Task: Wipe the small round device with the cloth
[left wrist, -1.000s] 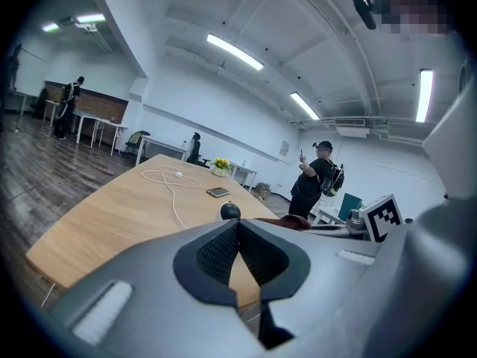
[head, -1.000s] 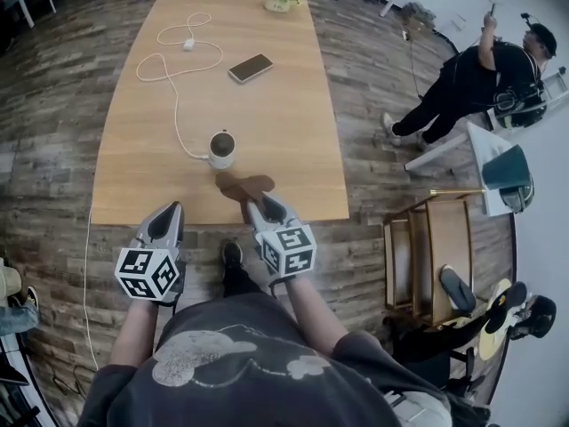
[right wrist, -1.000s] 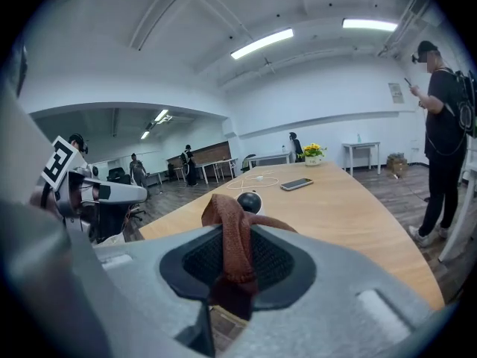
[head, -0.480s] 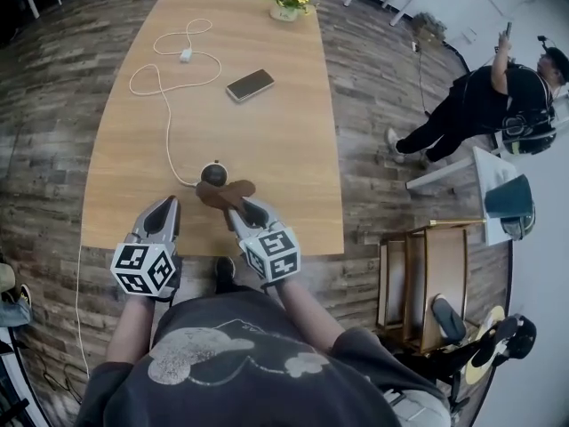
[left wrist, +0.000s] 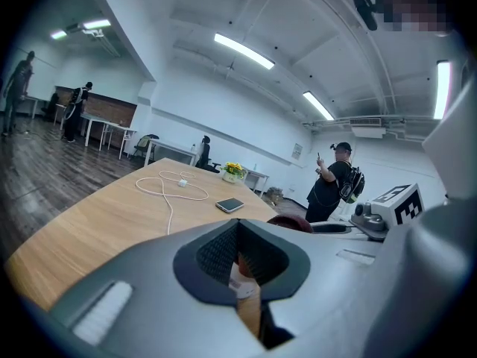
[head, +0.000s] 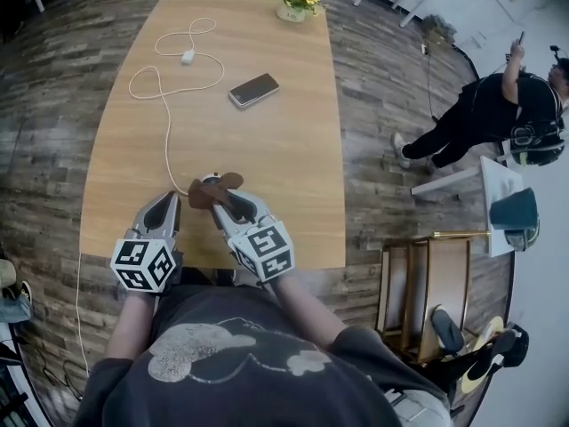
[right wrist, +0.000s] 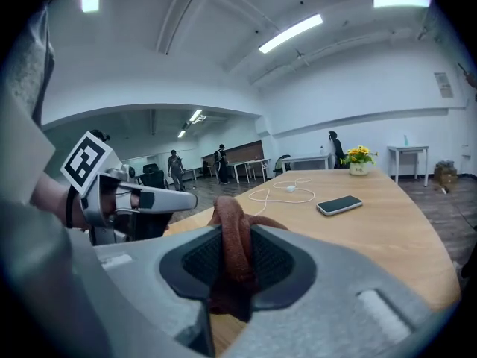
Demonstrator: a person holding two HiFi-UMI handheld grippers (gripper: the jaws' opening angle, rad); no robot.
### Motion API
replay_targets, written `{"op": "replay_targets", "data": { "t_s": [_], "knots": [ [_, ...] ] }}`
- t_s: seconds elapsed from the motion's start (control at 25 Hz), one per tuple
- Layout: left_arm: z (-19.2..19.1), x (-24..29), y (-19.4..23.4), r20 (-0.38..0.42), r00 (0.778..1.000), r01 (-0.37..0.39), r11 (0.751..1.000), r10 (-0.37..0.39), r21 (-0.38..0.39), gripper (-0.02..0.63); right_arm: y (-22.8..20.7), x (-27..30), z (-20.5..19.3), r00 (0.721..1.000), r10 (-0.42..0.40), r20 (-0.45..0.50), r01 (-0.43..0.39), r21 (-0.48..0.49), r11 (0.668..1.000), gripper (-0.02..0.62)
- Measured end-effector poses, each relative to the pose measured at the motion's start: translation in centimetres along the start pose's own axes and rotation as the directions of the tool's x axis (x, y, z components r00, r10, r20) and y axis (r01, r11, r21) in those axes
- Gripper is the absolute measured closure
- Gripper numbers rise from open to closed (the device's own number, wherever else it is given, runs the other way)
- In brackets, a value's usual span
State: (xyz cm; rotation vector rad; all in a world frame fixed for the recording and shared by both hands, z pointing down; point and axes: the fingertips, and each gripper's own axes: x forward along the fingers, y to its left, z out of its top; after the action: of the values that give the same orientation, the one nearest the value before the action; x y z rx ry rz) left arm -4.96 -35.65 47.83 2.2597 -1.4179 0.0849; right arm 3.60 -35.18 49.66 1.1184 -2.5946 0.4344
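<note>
The small round device (head: 204,179) sits near the table's front edge, and only a sliver of its white rim shows. A brown cloth (head: 213,191) lies over it, and my right gripper (head: 224,205) is shut on that cloth. In the right gripper view the cloth (right wrist: 232,233) is bunched between the jaws. My left gripper (head: 163,208) hovers just left of the device with its jaws together and nothing in them. From the left gripper view the cloth (left wrist: 291,221) appears as a reddish hump beside the right gripper (left wrist: 373,216).
A white charging cable (head: 164,96) runs from the device up the wooden table (head: 284,149). A phone (head: 253,89) lies mid-table and a flower pot (head: 296,3) stands at the far end. A person (head: 480,105) stands on the floor to the right, near a wooden rack (head: 427,274).
My right gripper has carried the cloth left and forward from beside the device onto its top, which was bare a second ago. The left gripper has stayed about where it was.
</note>
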Motion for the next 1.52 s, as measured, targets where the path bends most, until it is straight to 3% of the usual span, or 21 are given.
{"op": "replay_targets", "data": {
  "t_s": [0.28, 0.52, 0.64, 0.8, 1.04, 1.52],
  "knots": [
    [0.1, 0.3, 1.7, -0.032, 0.999, 0.018, 1.000, -0.018, 0.001, 0.588, -3.7, 0.0, -1.7, 0.992, -0.124, -0.038, 0.126, 0.072, 0.989, 0.517],
    [0.7, 0.9, 1.6, -0.049, 0.996, 0.069, 0.998, -0.068, 0.006, 0.588, -7.8, -2.5, -3.9, 0.953, -0.288, -0.097, 0.299, 0.126, 0.946, 0.517],
    [0.8, 1.0, 1.7, -0.057, 0.995, 0.088, 0.996, -0.088, 0.005, 0.588, -8.8, -3.9, -3.7, 0.937, -0.339, -0.080, 0.348, 0.159, 0.924, 0.517],
    [0.6, 1.0, 1.6, -0.067, 0.992, 0.105, 0.994, -0.105, 0.003, 0.588, -6.4, -4.9, -1.3, 0.960, -0.276, 0.034, 0.270, 0.129, 0.954, 0.517],
    [0.2, 0.7, 1.1, -0.078, 0.990, 0.122, 0.993, -0.121, 0.003, 0.588, -1.3, -2.6, -3.0, 0.991, -0.129, -0.024, 0.130, 0.065, 0.989, 0.517],
    [-1.8, -0.7, 1.7, -0.122, 0.987, 0.105, 0.994, -0.104, -0.001, 0.588, -1.4, 0.9, -8.1, 0.975, -0.141, -0.171, 0.154, 0.065, 0.986, 0.517]
  ]
}}
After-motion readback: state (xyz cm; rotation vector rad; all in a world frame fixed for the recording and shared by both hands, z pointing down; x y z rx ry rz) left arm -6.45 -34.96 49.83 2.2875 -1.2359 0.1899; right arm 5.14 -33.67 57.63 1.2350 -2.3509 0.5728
